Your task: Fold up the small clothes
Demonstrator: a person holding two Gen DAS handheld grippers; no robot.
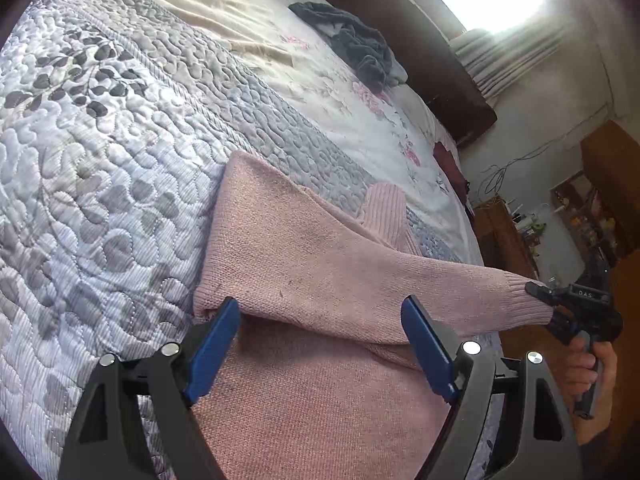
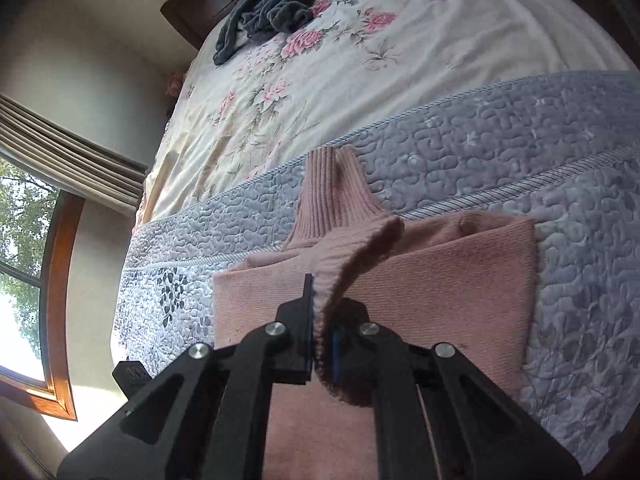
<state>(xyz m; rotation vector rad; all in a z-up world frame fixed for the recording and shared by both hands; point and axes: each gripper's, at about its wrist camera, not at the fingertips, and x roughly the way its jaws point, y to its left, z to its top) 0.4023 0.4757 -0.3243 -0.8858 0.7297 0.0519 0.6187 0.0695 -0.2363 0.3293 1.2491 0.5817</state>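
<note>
A pink knitted sweater (image 1: 304,248) lies on the quilted bedspread, its ribbed turtleneck (image 2: 332,196) pointing away. My left gripper (image 1: 320,344) hovers open just above the sweater's body, blue pads wide apart with nothing between them. One sleeve (image 1: 480,300) stretches out to the right, and my right gripper (image 1: 560,304), held by a hand (image 1: 588,364), is shut on its ribbed cuff. In the right wrist view the right gripper (image 2: 322,320) pinches that cuff (image 2: 340,272), which is lifted above the sweater's body (image 2: 440,300).
A grey-blue quilted bedspread (image 1: 100,160) covers the near bed, and a cream floral sheet (image 2: 360,60) lies beyond it. A dark grey garment (image 2: 272,8) is bunched near the dark headboard (image 1: 452,92). Curtained windows (image 2: 28,240) and a cluttered wooden shelf (image 1: 584,216) flank the bed.
</note>
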